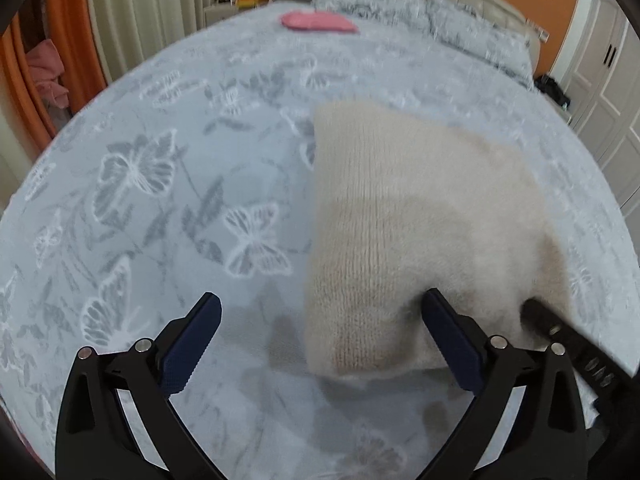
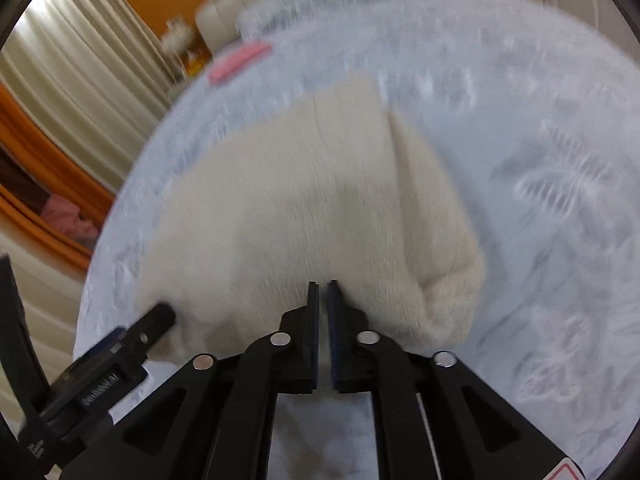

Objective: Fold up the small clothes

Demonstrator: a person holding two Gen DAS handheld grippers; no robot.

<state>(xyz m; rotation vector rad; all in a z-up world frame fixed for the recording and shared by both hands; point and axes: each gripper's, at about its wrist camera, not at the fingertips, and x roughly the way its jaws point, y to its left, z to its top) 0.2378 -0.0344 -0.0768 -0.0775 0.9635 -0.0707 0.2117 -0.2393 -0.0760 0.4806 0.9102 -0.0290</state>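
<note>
- Garment: a cream knit piece (image 1: 408,216), already doubled into a thick wedge, fills the centre-right of the left wrist view and the centre of the right wrist view (image 2: 304,200); it rests on the pale blue butterfly-print bedspread (image 1: 160,184).
- Left gripper (image 1: 322,334): my jaws stand wide apart at the bottom of the frame. The right finger (image 1: 452,340) lies against the near edge of the knit; the left finger sits over bare bedspread. Nothing is clamped.
- Right gripper (image 2: 323,300): my jaws are drawn nearly together at lower centre, only a thin slit between the pads. The tips meet the near edge of the knit, but whether cloth is pinched in the slit I cannot tell.
- Cross-view: the left gripper's finger also shows at lower left of the right wrist view, its tip touching the knit's edge.
- Other item: a pink cloth (image 1: 318,22) lies flat in the upper centre, well apart, near the pillows (image 1: 420,20).
- Progress, as I judge it: at least one fold looks made, with a rounded folded corner at lower right in the right wrist view. What likely remains is squaring or a last fold, then setting it aside. Motion blur limits detail.
</note>
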